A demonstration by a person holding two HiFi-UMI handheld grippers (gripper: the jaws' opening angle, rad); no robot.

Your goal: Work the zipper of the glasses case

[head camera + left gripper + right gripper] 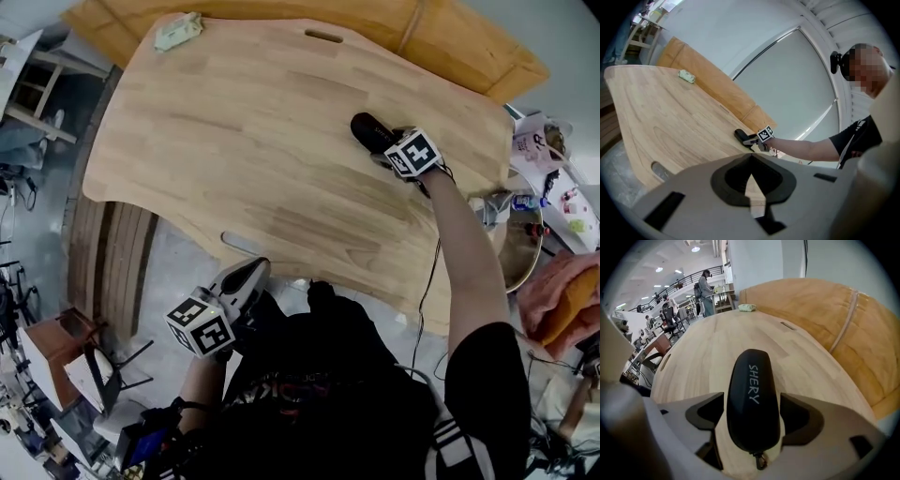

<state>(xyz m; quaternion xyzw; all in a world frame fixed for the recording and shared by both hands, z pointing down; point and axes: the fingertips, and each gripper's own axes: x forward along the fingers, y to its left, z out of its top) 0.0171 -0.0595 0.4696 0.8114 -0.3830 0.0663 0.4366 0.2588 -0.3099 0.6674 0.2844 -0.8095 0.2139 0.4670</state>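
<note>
Glasses case (368, 130) lies on the table (234, 141) by the right gripper (384, 150) in the head view. Right gripper view adds spread jaws flanking it untouched, zipper pull (761, 460) nearest — left gripper view shows the left gripper (751, 176) clenched, empty.

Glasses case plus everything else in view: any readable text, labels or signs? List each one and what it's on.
"SHERY": pale letters along the top of the black glasses case, seen in the right gripper view.
Marker cubes: black-and-white square patterns only, no words.
White packet at the head view's right edge: has print, too small to read.
</note>
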